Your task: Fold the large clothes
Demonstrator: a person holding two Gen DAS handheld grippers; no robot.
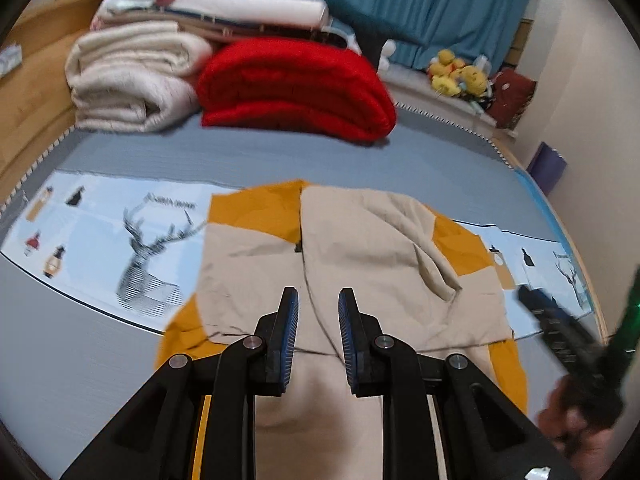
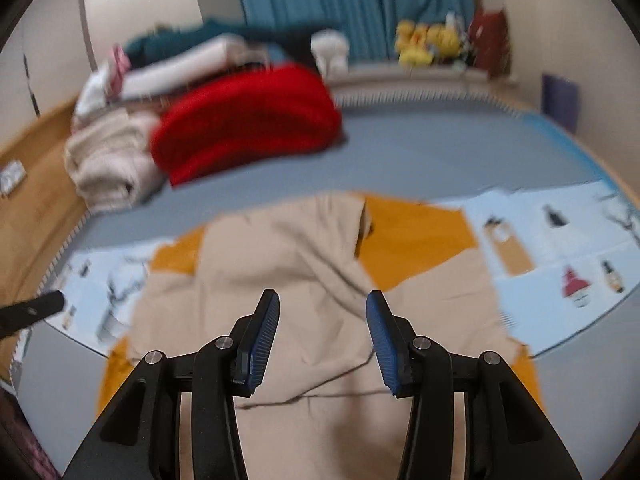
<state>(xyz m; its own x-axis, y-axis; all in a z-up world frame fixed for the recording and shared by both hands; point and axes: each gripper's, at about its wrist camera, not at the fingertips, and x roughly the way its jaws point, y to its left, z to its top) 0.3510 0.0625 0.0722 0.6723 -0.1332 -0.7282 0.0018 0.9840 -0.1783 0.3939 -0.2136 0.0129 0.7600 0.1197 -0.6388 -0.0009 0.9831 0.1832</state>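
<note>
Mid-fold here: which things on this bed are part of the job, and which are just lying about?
Part of the job:
- beige and mustard garment, spread flat on the bed
- left gripper, nothing between its jaws
- right gripper, nothing between its jaws

Just lying about:
- red folded blanket
- cream folded blanket
- yellow plush toys
- deer-print sheet

garment (image 1: 352, 264): beige and mustard-yellow, large
state: partly folded, beige panels laid over yellow, creased
place: flat on the grey bed (image 1: 248, 152), across a pale blue printed strip
</note>
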